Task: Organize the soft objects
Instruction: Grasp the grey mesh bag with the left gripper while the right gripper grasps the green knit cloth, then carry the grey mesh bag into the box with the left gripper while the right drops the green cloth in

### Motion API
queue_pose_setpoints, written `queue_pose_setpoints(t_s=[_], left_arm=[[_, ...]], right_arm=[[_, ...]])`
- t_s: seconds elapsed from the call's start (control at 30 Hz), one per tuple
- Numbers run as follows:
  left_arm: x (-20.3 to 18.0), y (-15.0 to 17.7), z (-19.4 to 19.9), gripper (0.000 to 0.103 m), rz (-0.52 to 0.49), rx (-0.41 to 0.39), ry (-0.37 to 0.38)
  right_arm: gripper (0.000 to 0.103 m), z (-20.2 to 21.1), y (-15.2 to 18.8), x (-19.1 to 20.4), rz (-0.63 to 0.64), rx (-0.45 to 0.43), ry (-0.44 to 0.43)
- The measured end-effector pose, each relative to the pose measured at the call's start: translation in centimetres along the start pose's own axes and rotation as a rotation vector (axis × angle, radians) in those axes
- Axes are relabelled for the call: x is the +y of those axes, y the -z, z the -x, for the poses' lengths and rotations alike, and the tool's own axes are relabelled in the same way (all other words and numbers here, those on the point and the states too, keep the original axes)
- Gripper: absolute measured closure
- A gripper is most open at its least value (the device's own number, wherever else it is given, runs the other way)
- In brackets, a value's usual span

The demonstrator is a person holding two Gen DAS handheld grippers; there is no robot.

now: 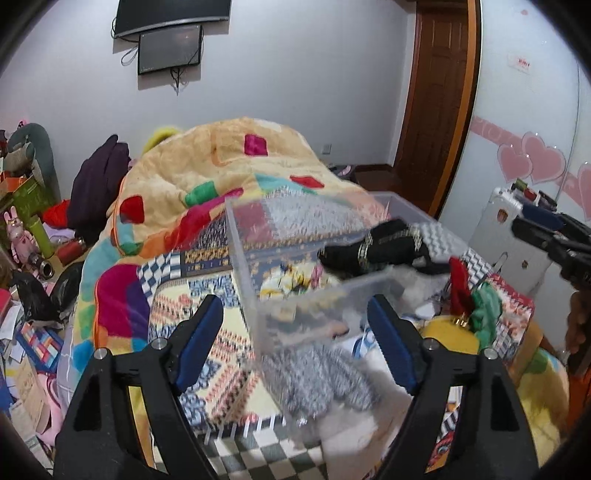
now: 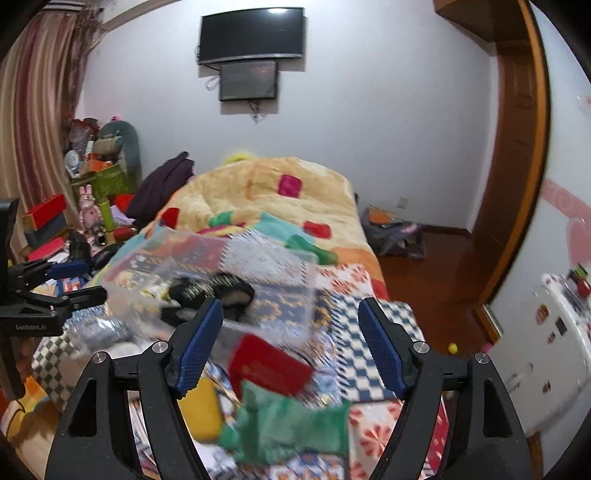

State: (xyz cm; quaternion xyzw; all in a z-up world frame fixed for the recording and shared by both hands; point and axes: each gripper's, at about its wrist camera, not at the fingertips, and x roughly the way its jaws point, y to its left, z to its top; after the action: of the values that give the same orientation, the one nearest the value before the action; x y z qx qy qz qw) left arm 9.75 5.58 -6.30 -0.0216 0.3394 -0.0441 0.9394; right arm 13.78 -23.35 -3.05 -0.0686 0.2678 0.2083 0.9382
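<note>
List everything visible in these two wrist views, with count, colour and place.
clear plastic bin: 1, transparent, on the bed
black cloth: 1, black with gold trim, over the bin's rim
green cloth: 1, green, bed foreground
red cloth: 1, red, beside the green one
yellow item: 1, yellow, near the left of the red cloth
fleece blanket: 1, tan with coloured patches, heaped behind the bin
screens: 2, black, on the wall
left claw: 1, black with blue pads, open
right claw: 1, same, open
</note>
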Motion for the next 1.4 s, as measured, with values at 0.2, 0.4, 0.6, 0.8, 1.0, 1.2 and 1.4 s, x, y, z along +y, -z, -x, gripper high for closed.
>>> queue_pose_setpoints(t_s=[0.2, 0.4, 0.6, 0.8, 1.0, 1.2, 1.4], left_arm=[[0.6, 2.1, -1.5, 0.023, 0.05, 0.073, 0.021], [0.4, 3.2, -1.9, 0.037, 0.067, 0.09, 0.055], [-0.2, 3.7, -2.1, 0.058, 0.059, 0.101, 0.098], [-1.2, 4.2, -1.4, 0.07, -0.002, 0.07, 0.062], [-0.9, 4.2, -0.7, 0.081, -0.007, 0.056, 0.051], [-0.3, 3.7, 1.1, 0.082, -0.004, 0.019, 0.043], [0.0, 2.2, 3.2, 0.082, 0.016, -0.048, 0.055]], right_arm=[[0.03, -0.6, 2.9, -1.5, -0.048, 0.09, 0.023], [0.03, -2.2, 5.0, -2.2, -0.099, 0.178, -0.005], [0.03, -3.6, 7.0, -1.8, -0.124, 0.264, -0.085], [0.052, -3.7, 7.7, -1.3, -0.117, 0.29, -0.127], [0.081, -3.0, 8.1, -1.3, -0.126, 0.281, -0.147], [0.083, -1.2, 7.3, -1.1, -0.121, 0.231, -0.154], [0.083, 1.1, 5.1, -1.2, -0.117, 0.138, -0.166]])
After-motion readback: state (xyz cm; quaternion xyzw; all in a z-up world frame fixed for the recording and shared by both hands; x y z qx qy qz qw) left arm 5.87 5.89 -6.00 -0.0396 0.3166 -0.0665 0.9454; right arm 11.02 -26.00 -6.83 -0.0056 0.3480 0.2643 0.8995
